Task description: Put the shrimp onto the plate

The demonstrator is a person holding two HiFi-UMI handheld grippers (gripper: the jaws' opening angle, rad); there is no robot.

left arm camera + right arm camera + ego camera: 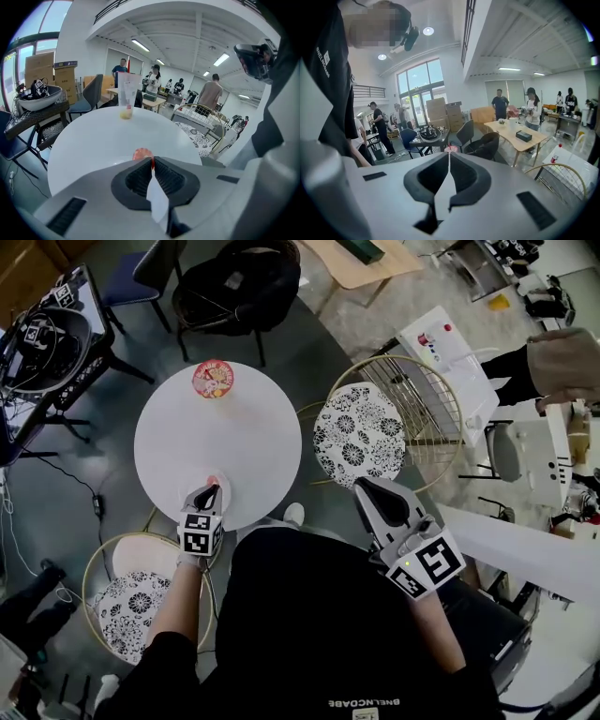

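Note:
A small pink-red shrimp (214,481) lies at the near edge of the round white table (169,446). My left gripper (210,491) is right at it, jaws shut, and in the left gripper view the shrimp (142,153) pokes out just past the tips with a red sliver pinched between them. The plate (214,379), round with a red and pink pattern, sits at the table's far edge, well apart from the shrimp; in the left gripper view it is a small yellowish shape (125,113). My right gripper (367,489) is off the table to the right, shut and holding nothing (449,154).
A chair with a black-and-white floral cushion (359,432) and gold wire frame stands right of the table, under my right gripper. Another floral chair (131,610) is at the near left. A black chair with a bag (239,287) stands behind the table. Several people stand further back.

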